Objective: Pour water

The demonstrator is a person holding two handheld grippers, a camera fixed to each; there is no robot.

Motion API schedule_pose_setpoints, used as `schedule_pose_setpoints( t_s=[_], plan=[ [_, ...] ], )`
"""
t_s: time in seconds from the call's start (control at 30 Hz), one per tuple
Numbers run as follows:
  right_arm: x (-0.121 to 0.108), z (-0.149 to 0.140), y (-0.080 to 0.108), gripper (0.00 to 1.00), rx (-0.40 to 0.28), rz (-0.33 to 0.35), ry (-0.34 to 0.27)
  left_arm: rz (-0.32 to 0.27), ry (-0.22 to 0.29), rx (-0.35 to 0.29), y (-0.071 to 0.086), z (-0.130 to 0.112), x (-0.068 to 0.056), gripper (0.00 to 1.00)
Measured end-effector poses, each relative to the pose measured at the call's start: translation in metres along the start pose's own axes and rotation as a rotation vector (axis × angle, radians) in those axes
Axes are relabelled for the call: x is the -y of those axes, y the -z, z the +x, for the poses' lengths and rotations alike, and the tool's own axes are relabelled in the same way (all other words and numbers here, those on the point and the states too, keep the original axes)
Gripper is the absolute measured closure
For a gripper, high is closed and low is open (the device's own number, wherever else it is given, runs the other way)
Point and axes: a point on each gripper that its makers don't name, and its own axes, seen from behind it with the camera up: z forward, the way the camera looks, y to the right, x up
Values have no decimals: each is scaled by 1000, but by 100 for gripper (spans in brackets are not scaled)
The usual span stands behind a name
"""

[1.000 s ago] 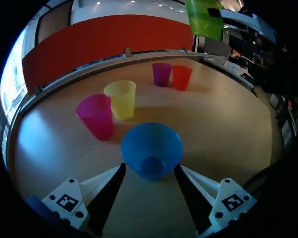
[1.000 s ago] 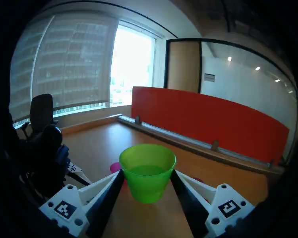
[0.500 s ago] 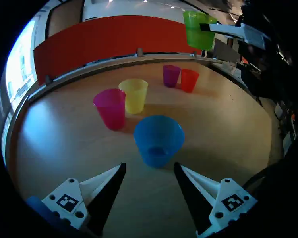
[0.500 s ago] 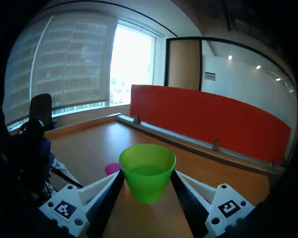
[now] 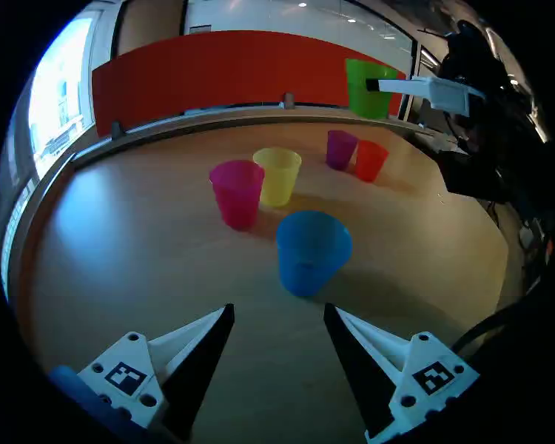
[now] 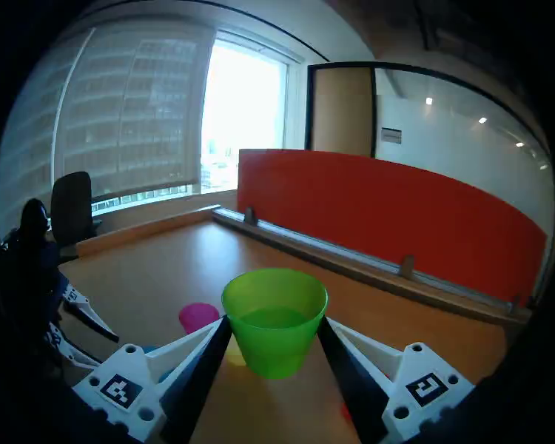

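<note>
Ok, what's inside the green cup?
The green cup, held between the jaws of the right gripper, has liquid partway up, apparently water. Its inner bottom is hidden beneath the liquid and near wall.

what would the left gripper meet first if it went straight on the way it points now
Most likely the blue cup, upright on the table just ahead of the left gripper, a little right of its centre line. Depth is hard to judge.
</note>
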Motion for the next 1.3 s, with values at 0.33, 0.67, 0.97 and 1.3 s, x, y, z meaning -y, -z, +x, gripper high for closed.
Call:
schedule_pose_setpoints(
  t_s=[0.33, 0.67, 0.97, 1.3],
  plan=[
    [-15, -27, -28, 14, 50, -13, -9, 28, 9, -11, 13, 4, 2, 10],
    [-30, -47, -53, 14, 99, -26, -24, 43, 22, -22, 21, 7, -2, 10],
    [-32, -69, -76, 13, 156, -13, -24, 66, 37, -18, 28, 4, 1, 10],
    [-37, -92, -99, 13, 217, -16, -33, 89, 48, -24, 32, 5, 6, 10]
  ],
)
